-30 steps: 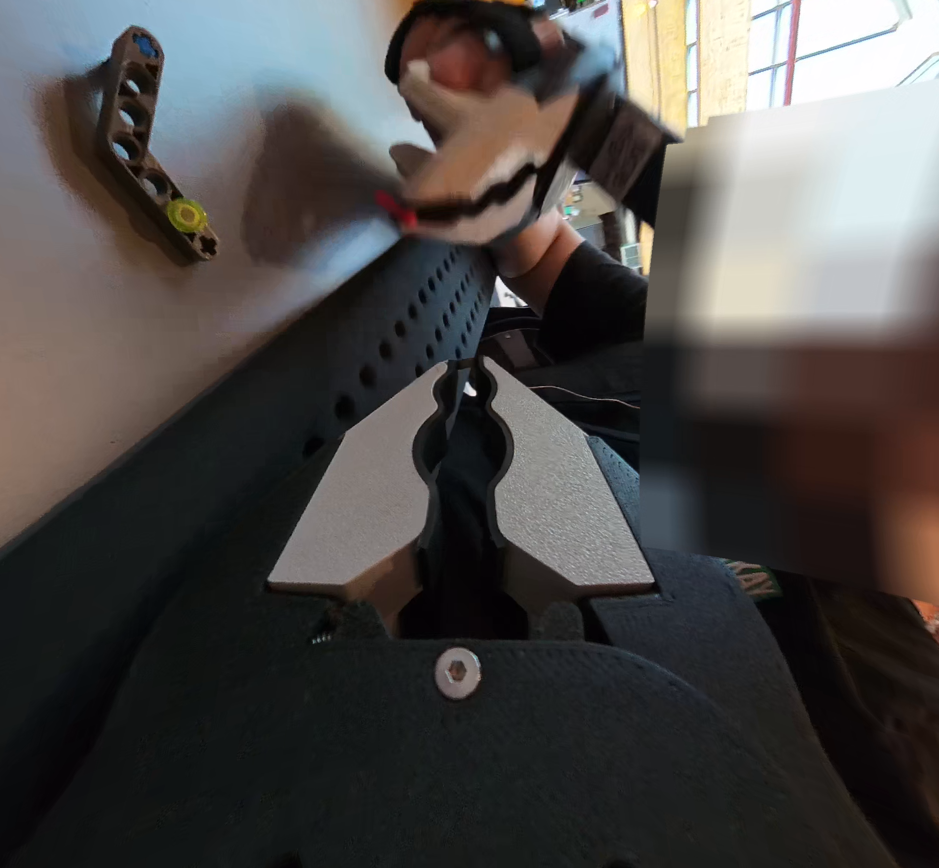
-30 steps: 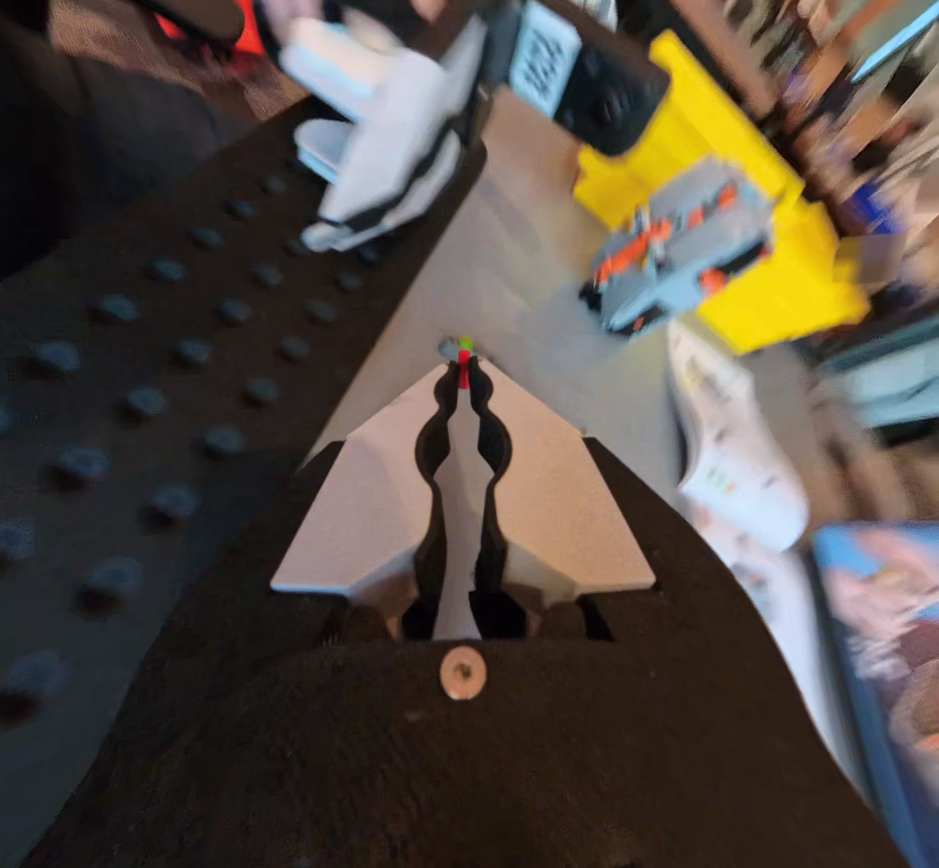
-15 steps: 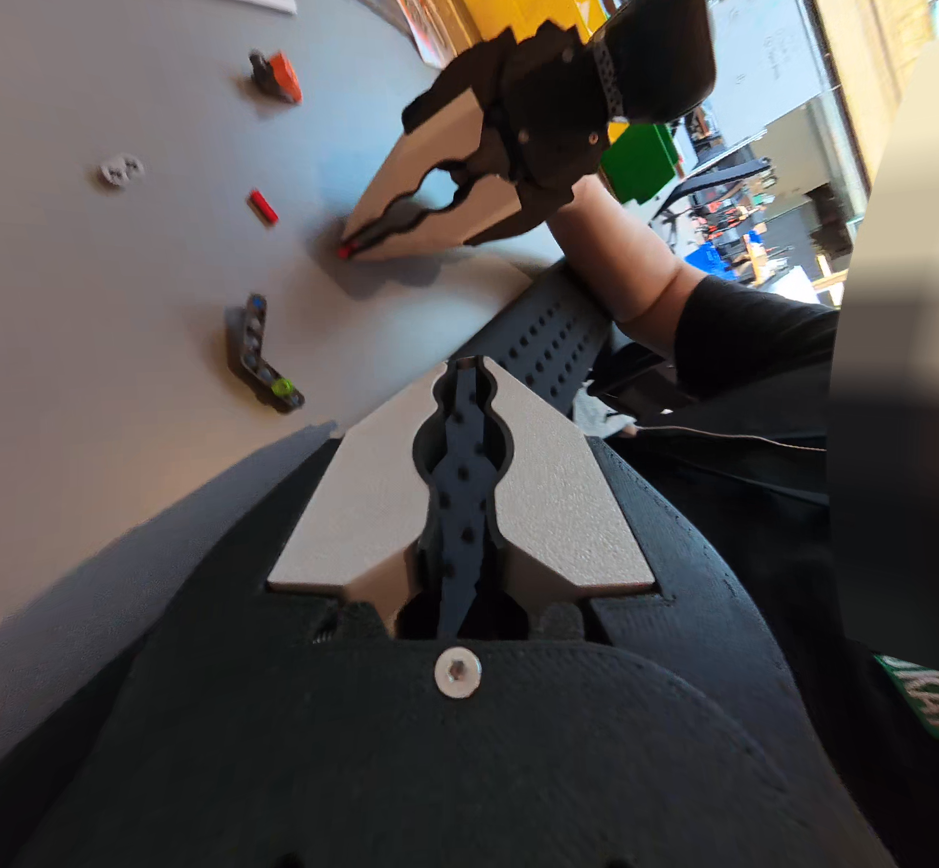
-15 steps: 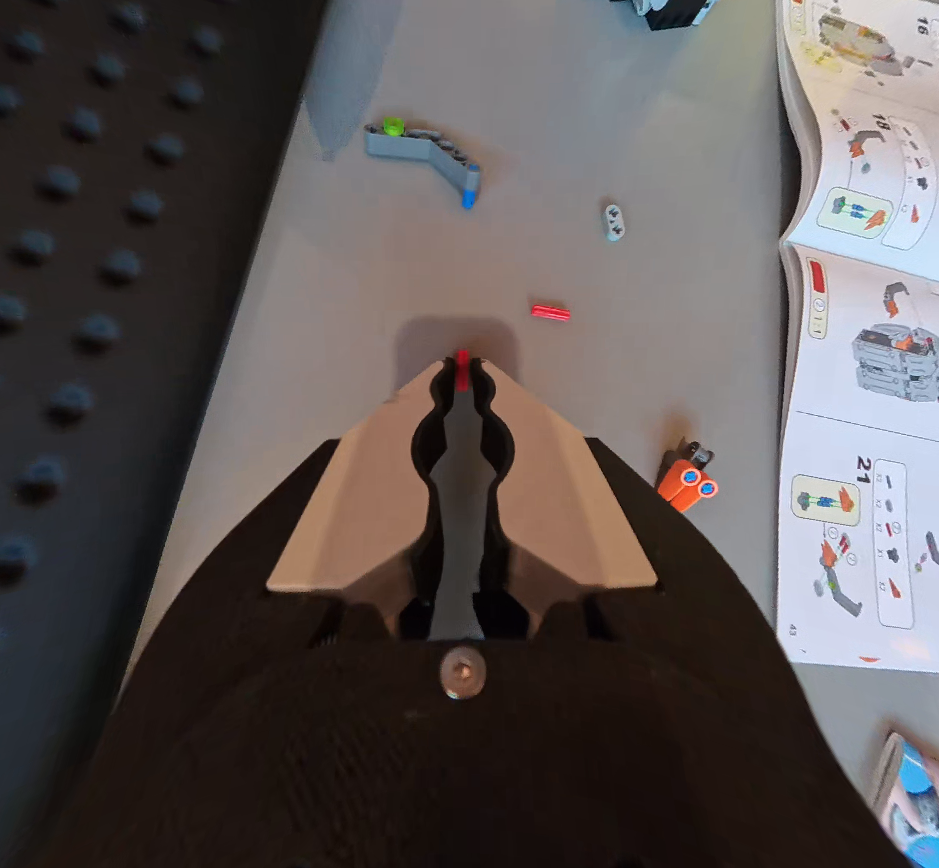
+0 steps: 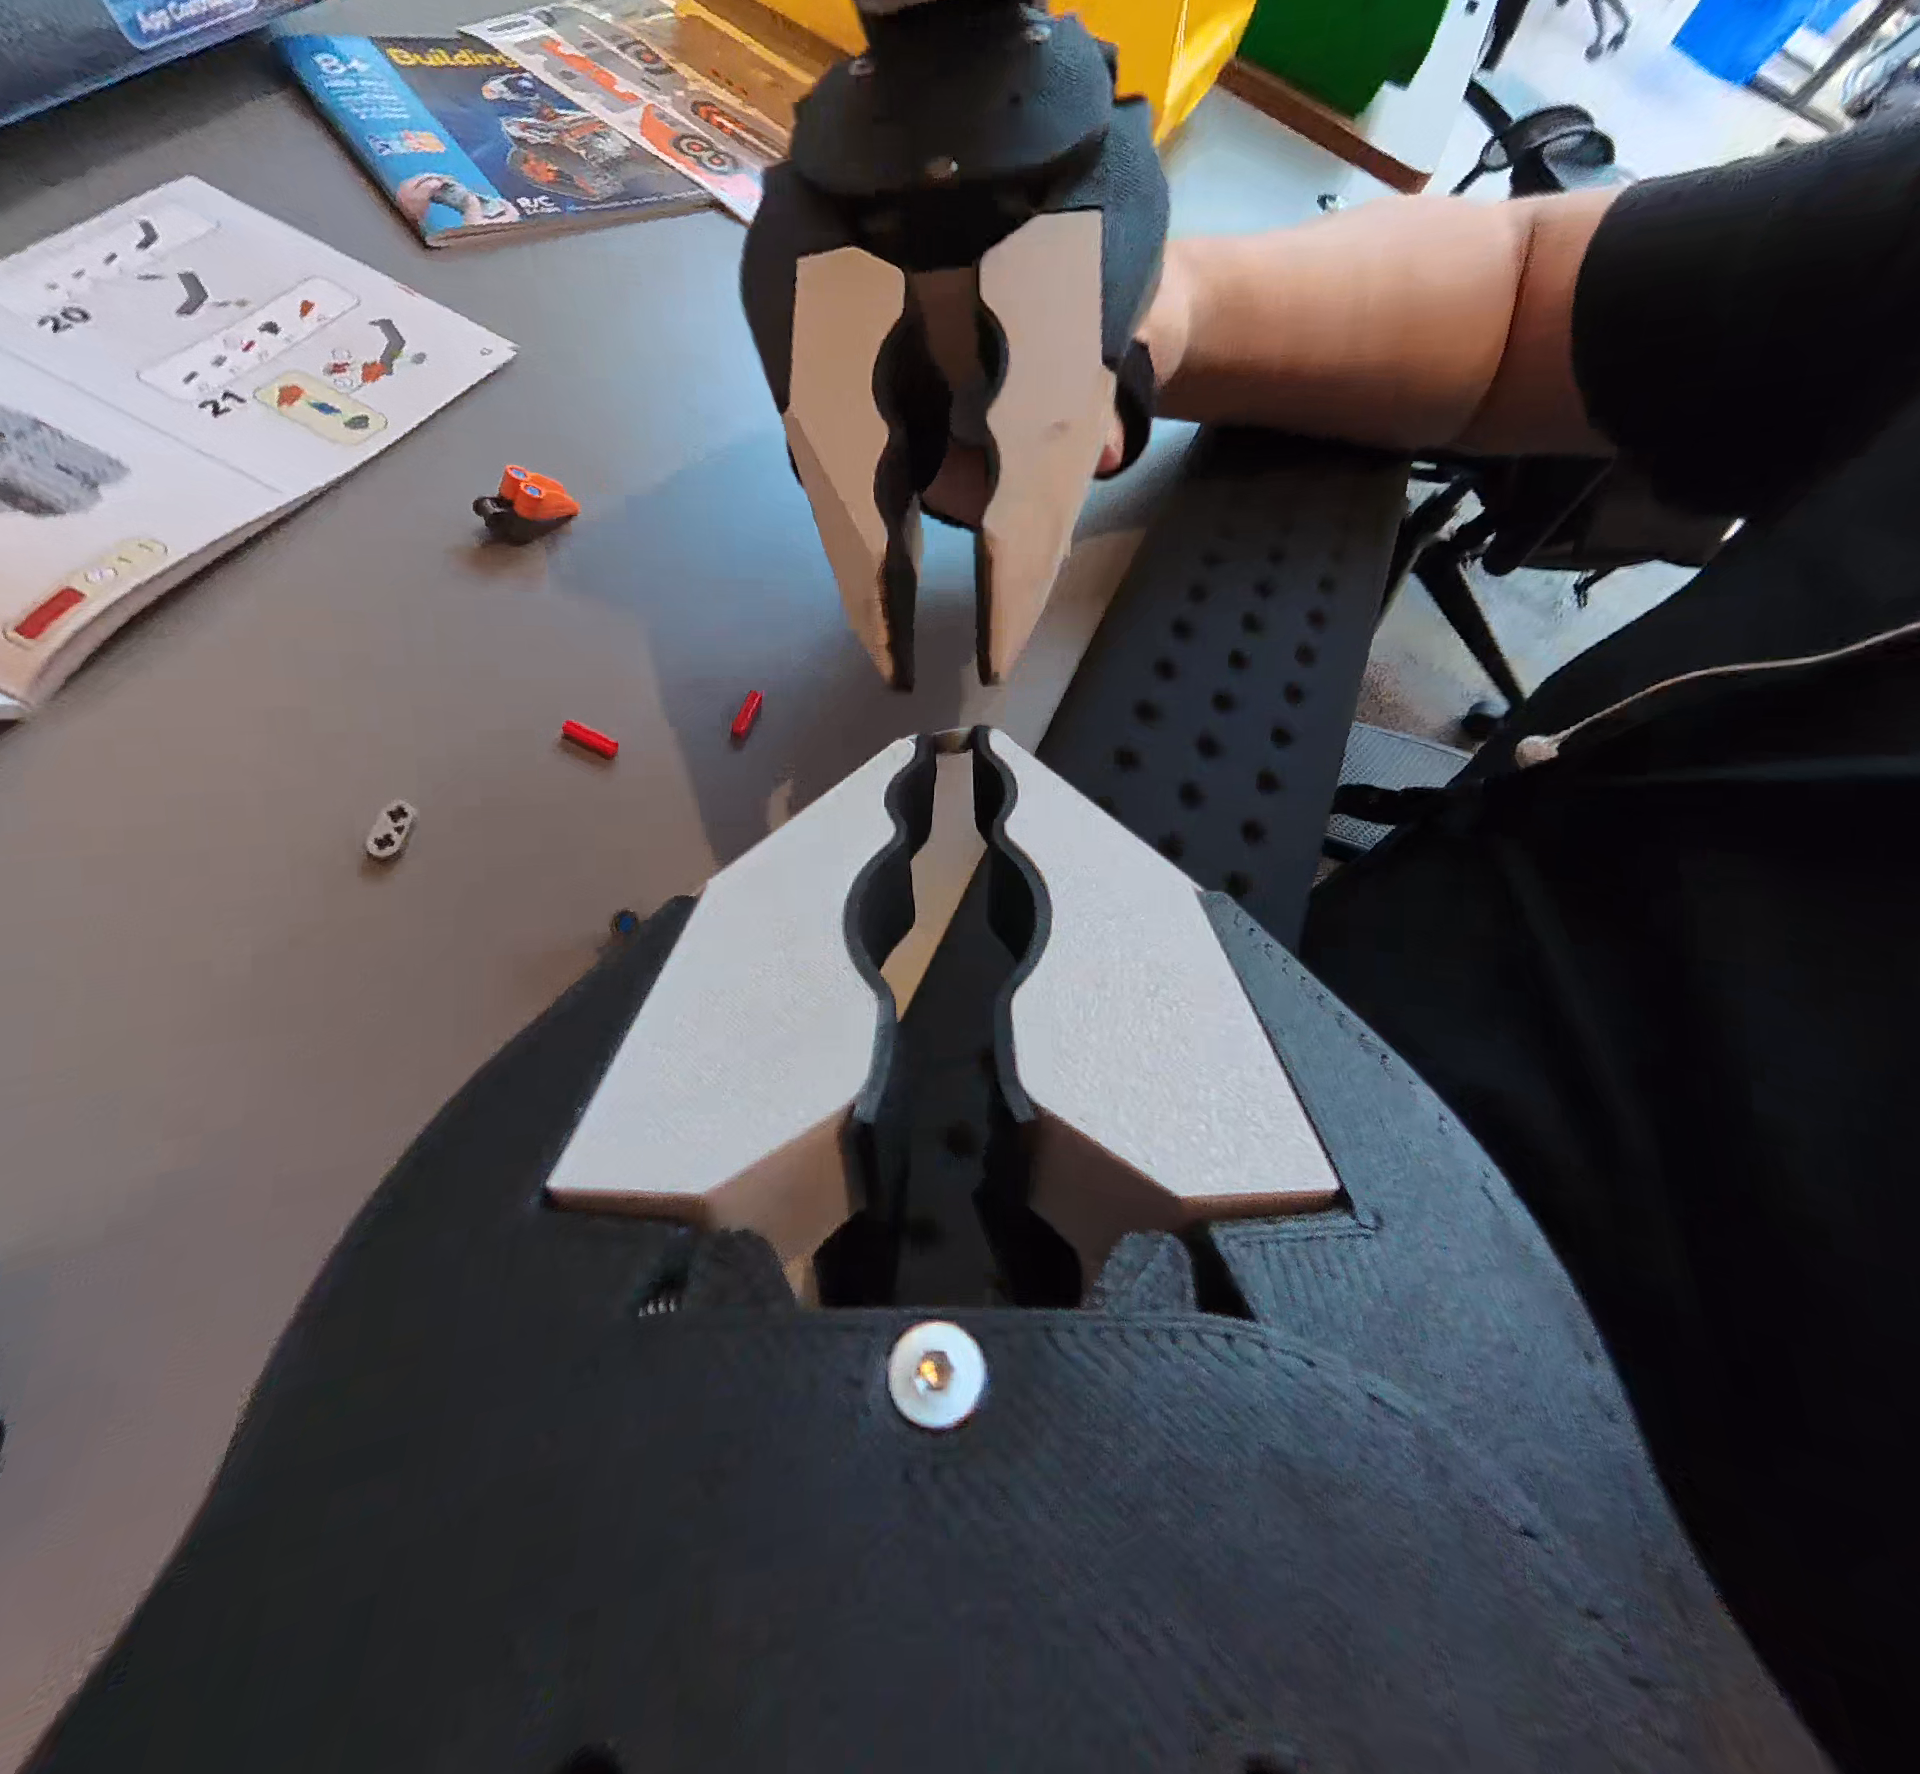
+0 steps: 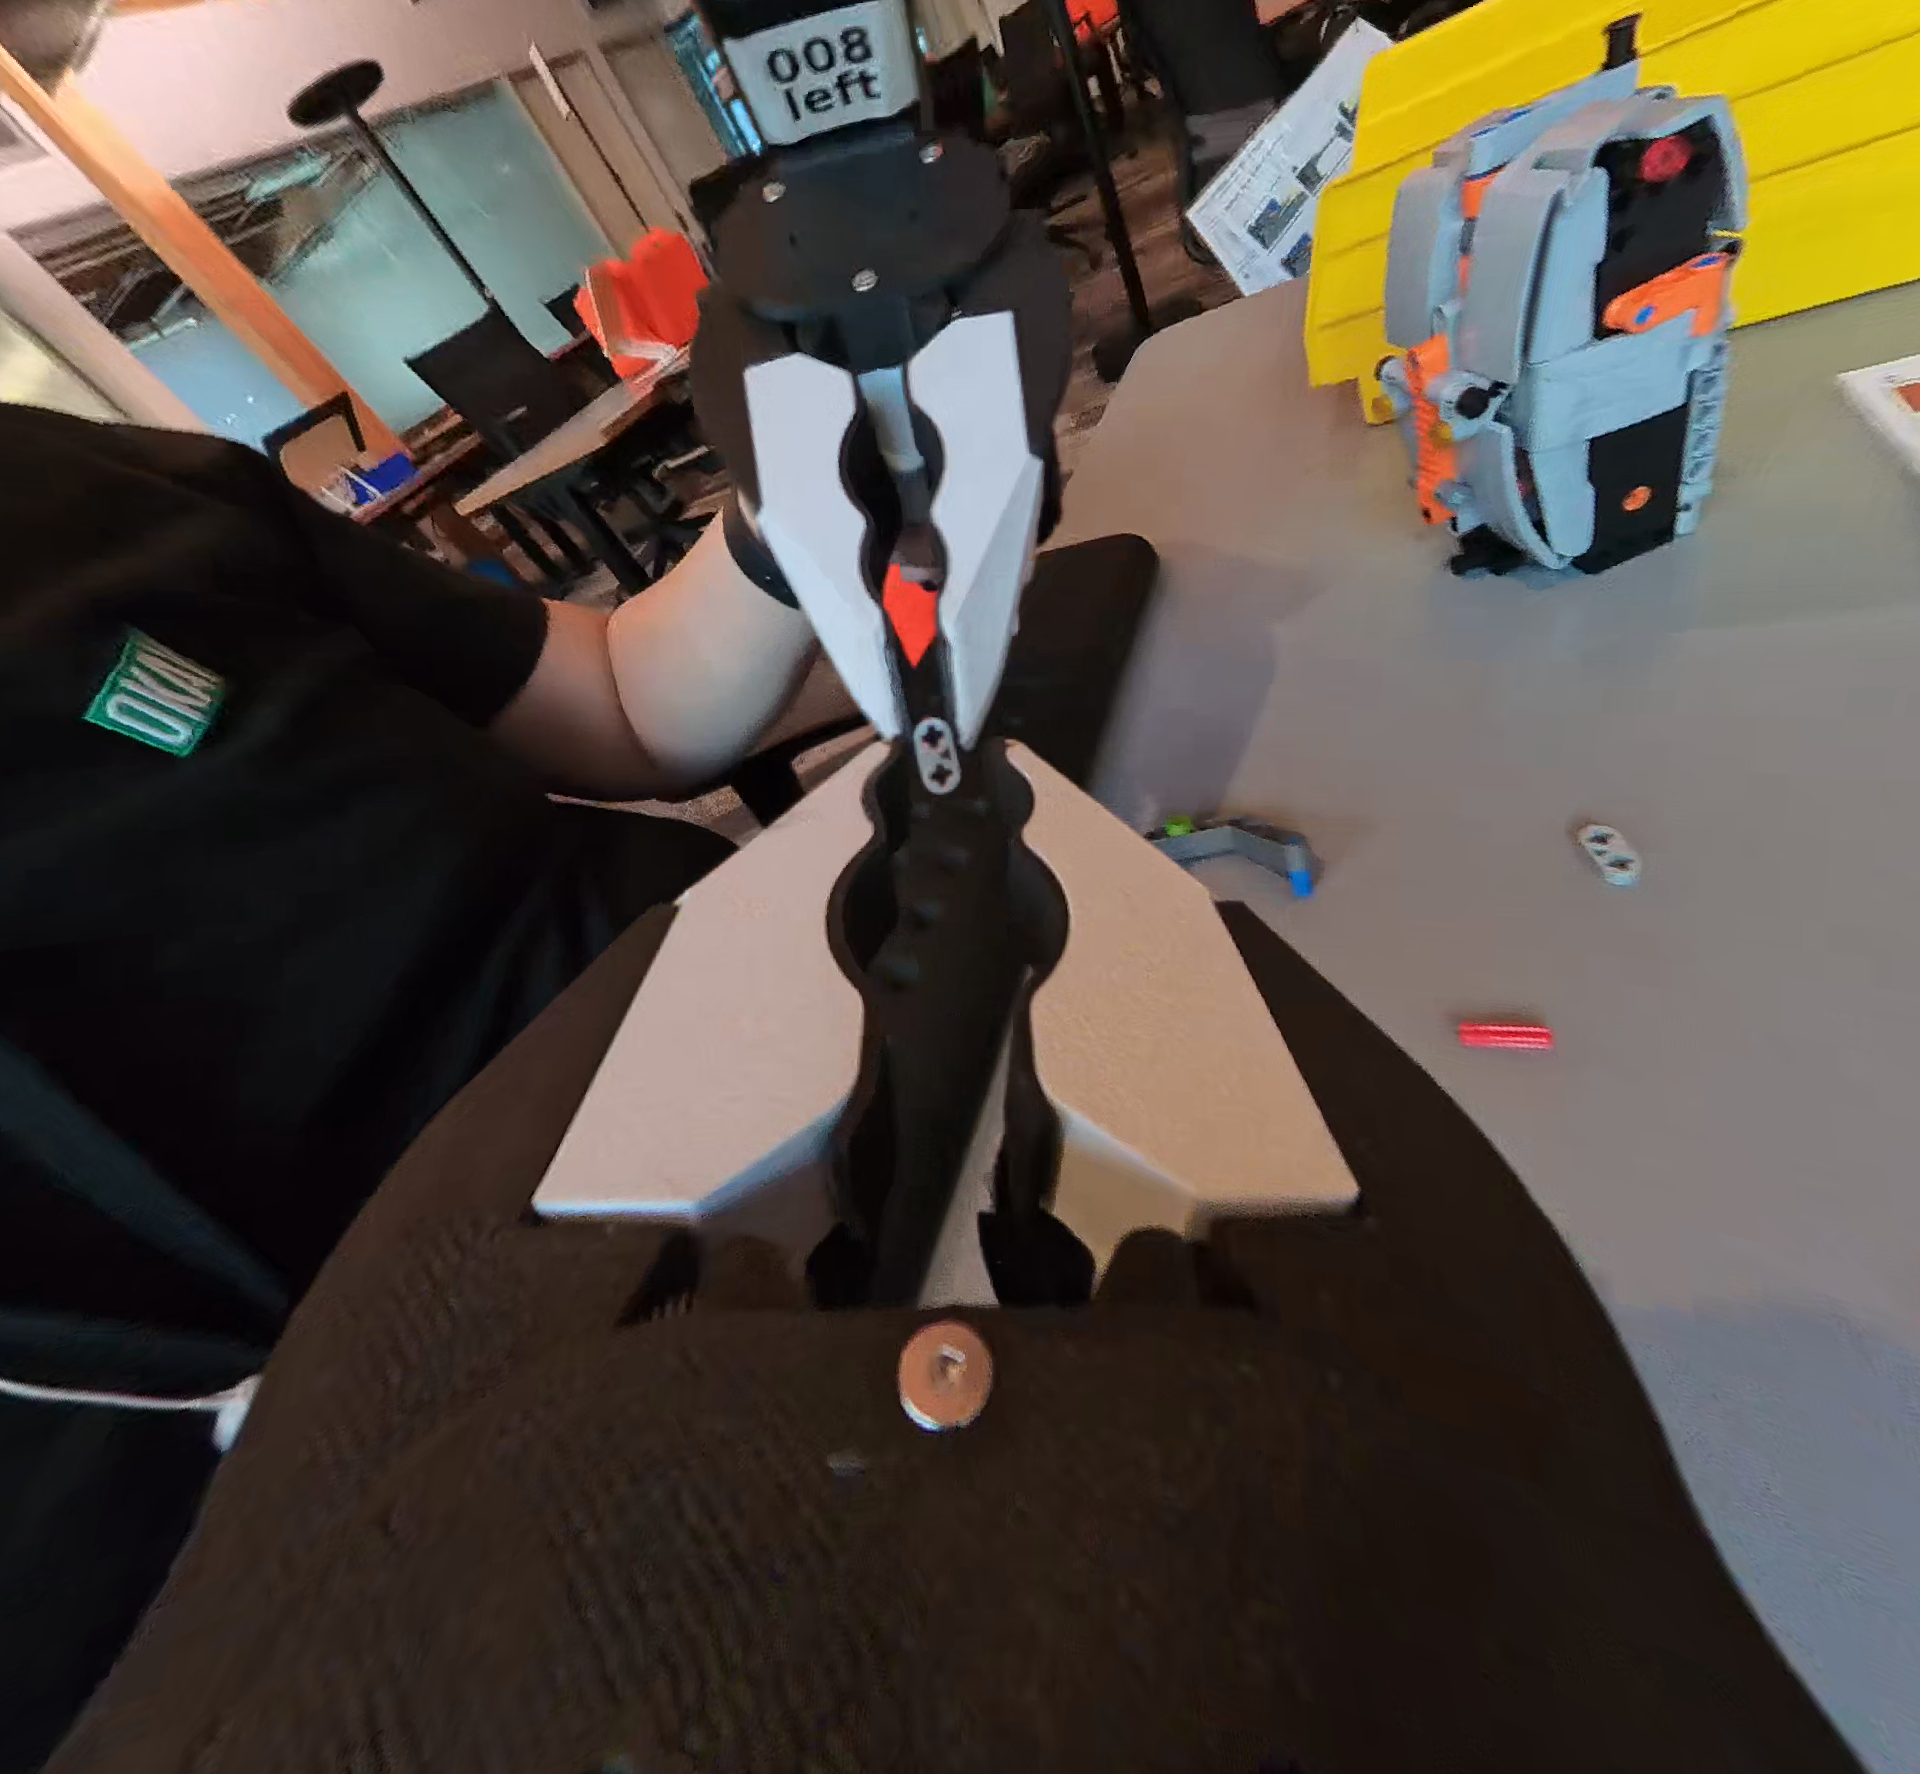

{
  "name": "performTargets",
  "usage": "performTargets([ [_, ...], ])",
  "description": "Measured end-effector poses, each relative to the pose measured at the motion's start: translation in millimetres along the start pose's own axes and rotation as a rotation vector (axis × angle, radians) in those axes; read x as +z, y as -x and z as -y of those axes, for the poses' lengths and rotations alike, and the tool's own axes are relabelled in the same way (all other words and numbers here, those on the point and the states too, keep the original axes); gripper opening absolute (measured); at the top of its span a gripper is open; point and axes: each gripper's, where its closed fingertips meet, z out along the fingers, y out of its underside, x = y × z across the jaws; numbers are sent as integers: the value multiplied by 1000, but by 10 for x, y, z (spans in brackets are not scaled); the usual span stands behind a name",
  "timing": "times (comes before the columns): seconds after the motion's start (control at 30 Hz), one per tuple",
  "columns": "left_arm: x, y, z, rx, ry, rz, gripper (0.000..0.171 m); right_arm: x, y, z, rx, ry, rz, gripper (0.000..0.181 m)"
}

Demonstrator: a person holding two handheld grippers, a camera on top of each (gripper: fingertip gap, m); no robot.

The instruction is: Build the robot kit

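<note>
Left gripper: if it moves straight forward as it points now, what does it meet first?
Most likely the right gripper, its parted jaws facing it just beyond the grey connector it holds; the depth is unclear.

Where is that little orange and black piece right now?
In the left wrist view, the orange and black piece lies on the grey table, left of the right gripper, just beside the open instruction booklet.

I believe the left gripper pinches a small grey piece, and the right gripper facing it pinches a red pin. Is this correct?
Not quite. The left gripper does pinch the small grey piece, but the right gripper pinches nothing: its jaws stand slightly apart and empty. In the left wrist view both red pins lie on the table.
</note>
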Motion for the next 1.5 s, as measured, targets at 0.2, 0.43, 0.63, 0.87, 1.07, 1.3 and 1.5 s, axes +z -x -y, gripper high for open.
performTargets([
  [0.2,30,-17,35,37,4,4,5,-14,28,-42,-47,40,3,13],
  [0.43,56,-33,84,43,-13,-17,5,9,40,-102,-135,81,-17,6],
  [0.63,70,-32,140,47,-8,-52,5,-15,51,-77,-152,67,-10,6],
  [0.87,-11,-42,453,24,-223,-70,5,-128,117,220,-173,-114,-15,5],
  [1.07,-42,-23,545,-34,-359,-89,7,-168,127,308,-153,-183,-7,5],
  [1.3,-240,53,602,-85,-531,-53,17,-257,142,434,-154,-257,-14,6],
  [1.5,-461,7,688,-59,-663,11,16,-447,197,639,-243,-341,-63,5],
])
